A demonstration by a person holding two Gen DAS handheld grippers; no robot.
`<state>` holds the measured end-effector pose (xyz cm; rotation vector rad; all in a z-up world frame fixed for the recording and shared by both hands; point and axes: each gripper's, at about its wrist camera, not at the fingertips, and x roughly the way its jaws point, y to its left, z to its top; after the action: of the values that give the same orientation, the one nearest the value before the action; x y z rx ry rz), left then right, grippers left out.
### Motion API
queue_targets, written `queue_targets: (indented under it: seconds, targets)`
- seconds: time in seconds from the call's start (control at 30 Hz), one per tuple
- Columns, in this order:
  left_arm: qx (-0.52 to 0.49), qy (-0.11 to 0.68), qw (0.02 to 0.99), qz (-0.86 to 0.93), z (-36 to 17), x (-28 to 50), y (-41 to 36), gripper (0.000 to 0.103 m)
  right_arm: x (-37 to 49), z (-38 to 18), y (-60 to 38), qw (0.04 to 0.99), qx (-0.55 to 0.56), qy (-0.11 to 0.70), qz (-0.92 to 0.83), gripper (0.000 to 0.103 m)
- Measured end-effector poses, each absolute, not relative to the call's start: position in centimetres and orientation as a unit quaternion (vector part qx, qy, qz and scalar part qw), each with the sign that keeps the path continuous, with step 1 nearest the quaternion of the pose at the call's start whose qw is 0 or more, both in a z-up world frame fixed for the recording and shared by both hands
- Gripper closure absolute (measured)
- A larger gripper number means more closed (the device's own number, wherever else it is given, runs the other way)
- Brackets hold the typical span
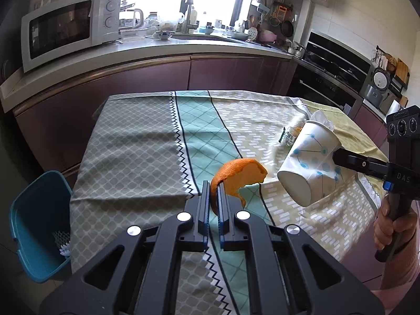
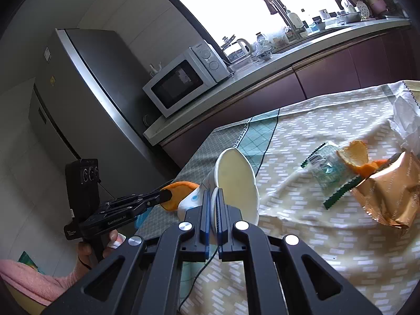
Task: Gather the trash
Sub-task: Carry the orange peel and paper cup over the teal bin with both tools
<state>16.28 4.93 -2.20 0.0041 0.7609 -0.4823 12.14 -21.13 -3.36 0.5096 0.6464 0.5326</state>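
Note:
A curled piece of orange peel [image 1: 241,173] is pinched between the pads of my left gripper [image 1: 213,185], which is shut on it above the patterned tablecloth [image 1: 131,144]. To its right, my right gripper [image 1: 337,157] holds a white paper cup with blue dots [image 1: 309,162], tilted on its side in the air. In the right wrist view, my right gripper [image 2: 213,192] is shut on the cup's rim [image 2: 236,181]. My left gripper [image 2: 166,197] carries the peel [image 2: 181,187] just left of it.
A blue bin [image 1: 39,223] stands on the floor at the table's left edge. Another orange peel [image 2: 354,157], a clear wrapper [image 2: 325,173], a golden snack bag [image 2: 388,194] and white crumpled paper [image 2: 407,120] lie on the cloth. Cabinets and a microwave [image 1: 65,29] stand behind.

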Motion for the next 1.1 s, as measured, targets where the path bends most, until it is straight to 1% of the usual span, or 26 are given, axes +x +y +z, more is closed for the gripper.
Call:
queue_targets:
  seconds: [0.47, 1.1]
  targets:
    - [-0.035, 0.356, 0.919, -0.167, -1.2, 15.2, 13.1, 0.097, 14.6, -2.9, -15.5, 0.865, 0.233, 0.322, 0.305, 0.1]
    - [-0.061, 0.342, 0.933, -0.091, -0.5, 14.3, 20.4, 0.097, 18.4, -2.8, -7.3, 0.832, 0.21, 0.354, 0.372, 0.1]
